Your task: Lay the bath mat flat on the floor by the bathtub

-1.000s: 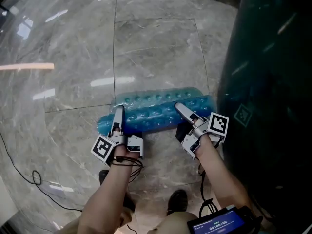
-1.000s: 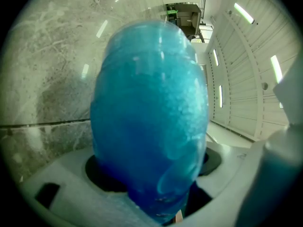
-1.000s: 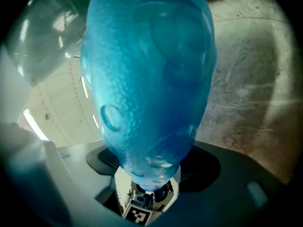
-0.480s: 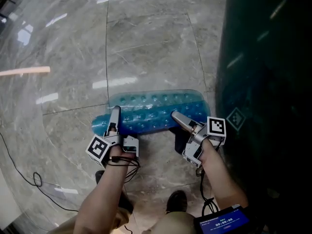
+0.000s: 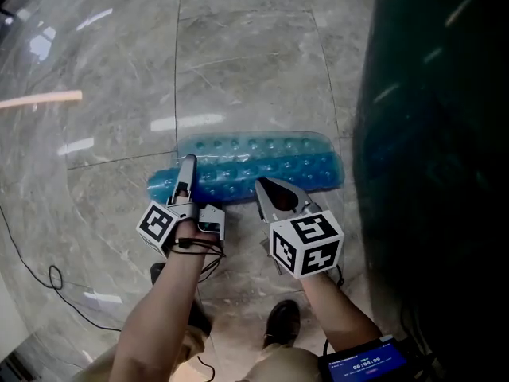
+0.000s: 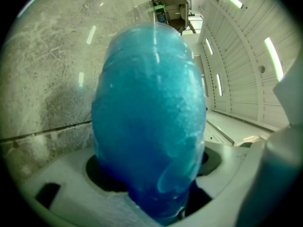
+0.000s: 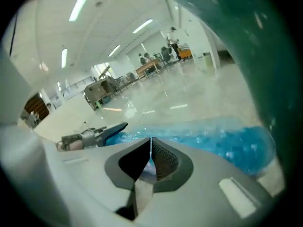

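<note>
The translucent blue bath mat (image 5: 262, 165) lies lengthwise on the marble floor, beside the dark green bathtub (image 5: 433, 173). Its left end is still bunched up. My left gripper (image 5: 186, 169) is shut on that bunched end, and the blue mat (image 6: 147, 122) fills the left gripper view. My right gripper (image 5: 264, 186) sits at the mat's near edge, around its middle. Its jaws have just been closing and now meet with nothing between them (image 7: 150, 148). The mat (image 7: 222, 138) lies just beyond them. My left gripper (image 7: 94, 135) also shows in the right gripper view.
The tub wall (image 7: 265, 46) rises close on the right. A thin black cable (image 5: 52, 281) loops on the floor at the left. The person's shoes (image 5: 282, 321) stand just behind the grippers. A small screen device (image 5: 366, 364) hangs at the bottom right.
My right gripper let go of the mat's right part, drew back to the left and shut empty. The mat's right part now lies flatter. My left gripper kept its hold.
</note>
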The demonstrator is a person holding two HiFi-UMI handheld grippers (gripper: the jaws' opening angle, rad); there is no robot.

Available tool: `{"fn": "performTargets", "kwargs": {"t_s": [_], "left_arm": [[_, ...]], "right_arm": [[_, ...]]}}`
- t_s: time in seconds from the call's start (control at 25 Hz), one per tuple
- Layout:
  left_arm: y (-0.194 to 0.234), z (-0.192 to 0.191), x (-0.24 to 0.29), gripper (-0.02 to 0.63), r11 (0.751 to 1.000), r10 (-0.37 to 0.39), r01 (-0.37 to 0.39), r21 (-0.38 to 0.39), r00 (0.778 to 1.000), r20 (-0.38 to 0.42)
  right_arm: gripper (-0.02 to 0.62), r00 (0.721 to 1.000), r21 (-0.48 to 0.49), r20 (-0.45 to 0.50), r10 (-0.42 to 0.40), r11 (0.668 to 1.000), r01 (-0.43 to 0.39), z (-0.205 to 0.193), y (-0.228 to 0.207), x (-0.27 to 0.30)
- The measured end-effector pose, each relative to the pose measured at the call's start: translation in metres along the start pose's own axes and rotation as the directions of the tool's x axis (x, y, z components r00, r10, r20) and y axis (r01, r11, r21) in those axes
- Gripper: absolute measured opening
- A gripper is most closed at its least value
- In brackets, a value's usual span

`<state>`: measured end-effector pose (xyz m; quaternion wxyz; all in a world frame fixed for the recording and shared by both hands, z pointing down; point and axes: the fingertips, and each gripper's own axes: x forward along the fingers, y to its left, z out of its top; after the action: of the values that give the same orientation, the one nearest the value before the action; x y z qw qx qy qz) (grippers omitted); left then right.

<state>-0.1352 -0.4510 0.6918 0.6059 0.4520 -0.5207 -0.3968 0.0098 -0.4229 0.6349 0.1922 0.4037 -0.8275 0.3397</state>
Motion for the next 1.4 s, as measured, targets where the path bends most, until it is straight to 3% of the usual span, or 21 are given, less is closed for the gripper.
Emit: {"fn": "performTargets", "kwargs": {"t_s": [0.16,0.24,0.32,0.4,0.56,0.6,0.64,0.76,0.84,0.88,0.96,1.0,1.08,1.2,1.24,1.32,1.36,1.4], "left_arm": [[-0.005,-0.004,0.0,0.361,0.997,-0.01,0.015,0.077,0.998,-0.07],[-0.018,-0.013,0.002,0.459,0.991,-0.024,0.045,0.128,0.987,-0.162],[-0.023,-0.03,-0.004,0.601,0.981,0.01,0.047,0.186,0.955,-0.297],[-0.013,-0.052,-0.025,0.603,0.971,0.096,0.015,0.24,0.892,-0.442],[0.011,-0.083,-0.075,0.601,0.92,0.267,0.013,0.392,0.711,-0.65],[0.012,-0.084,-0.083,0.601,0.914,0.281,0.024,0.404,0.682,-0.676],[0.01,-0.083,-0.089,0.601,0.922,0.272,0.027,0.387,0.668,-0.693],[-0.001,-0.078,-0.101,0.578,0.954,0.186,0.046,0.296,0.685,-0.704],[-0.007,-0.075,-0.112,0.492,0.958,0.139,0.083,0.275,0.703,-0.697],[-0.01,-0.071,-0.117,0.437,0.957,0.12,0.098,0.272,0.723,-0.681],[-0.013,-0.058,-0.129,0.302,0.947,0.104,0.11,0.303,0.786,-0.61],[-0.016,-0.053,-0.134,0.211,0.936,0.095,0.122,0.33,0.814,-0.572],[-0.032,-0.056,-0.134,0.131,0.901,0.04,0.201,0.385,0.845,-0.534],[-0.049,-0.056,-0.121,0.016,0.791,0.05,0.255,0.557,0.88,-0.473],[-0.05,-0.055,-0.119,0.002,0.776,0.061,0.235,0.585,0.895,-0.442],[-0.048,-0.058,-0.118,0.002,0.777,0.076,0.192,0.599,0.916,-0.393],[-0.047,-0.061,-0.118,0.002,0.766,0.088,0.183,0.617,0.92,-0.382],[-0.045,-0.064,-0.118,0.002,0.739,0.107,0.182,0.649,0.919,-0.379]], "right_arm": [[0.003,0.995,-0.163,-0.009,-0.096,0.982,0.093,0.004,-0.004,0.019],[0.003,0.994,-0.171,-0.03,-0.107,0.98,0.1,0.01,-0.007,0.024],[0.003,0.993,-0.161,-0.057,-0.103,0.983,0.092,0.015,-0.009,0.028],[0.002,0.989,-0.16,-0.099,-0.112,0.982,0.096,0.014,-0.011,0.031],[0.002,0.976,-0.16,-0.164,-0.144,0.98,0.117,-0.001,-0.011,0.037],[0.002,0.976,-0.153,-0.159,-0.148,0.98,0.124,-0.007,-0.01,0.036],[0.002,0.977,-0.148,-0.15,-0.153,0.98,0.131,-0.012,-0.009,0.033],[0.002,0.977,-0.143,-0.123,-0.173,0.978,0.155,-0.017,-0.008,0.026],[0.002,0.975,-0.112,-0.118,-0.189,0.978,0.176,-0.019,-0.009,0.021],[0.002,0.974,-0.086,-0.123,-0.188,0.98,0.179,-0.021,-0.008,0.02],[0.003,0.975,-0.029,-0.145,-0.168,0.986,0.165,-0.033,-0.005,0.018],[0.003,0.976,-0.006,-0.156,-0.155,0.988,0.156,-0.041,-0.002,0.016],[0.002,0.977,0.011,-0.152,-0.15,0.988,0.154,-0.047,-0.002,0.011],[0.002,0.975,-0.05,-0.109,-0.195,0.98,0.19,-0.039,0.0,0.007],[0.002,0.972,-0.074,-0.099,-0.214,0.976,0.207,-0.042,0.001,0.003],[0.003,0.966,-0.104,-0.085,-0.244,0.966,0.235,-0.055,0.001,-0.01],[0.003,0.965,-0.111,-0.077,-0.252,0.964,0.243,-0.064,0.001,-0.016],[0.002,0.965,-0.114,-0.069,-0.253,0.963,0.245,-0.072,0.001,-0.021]]}}
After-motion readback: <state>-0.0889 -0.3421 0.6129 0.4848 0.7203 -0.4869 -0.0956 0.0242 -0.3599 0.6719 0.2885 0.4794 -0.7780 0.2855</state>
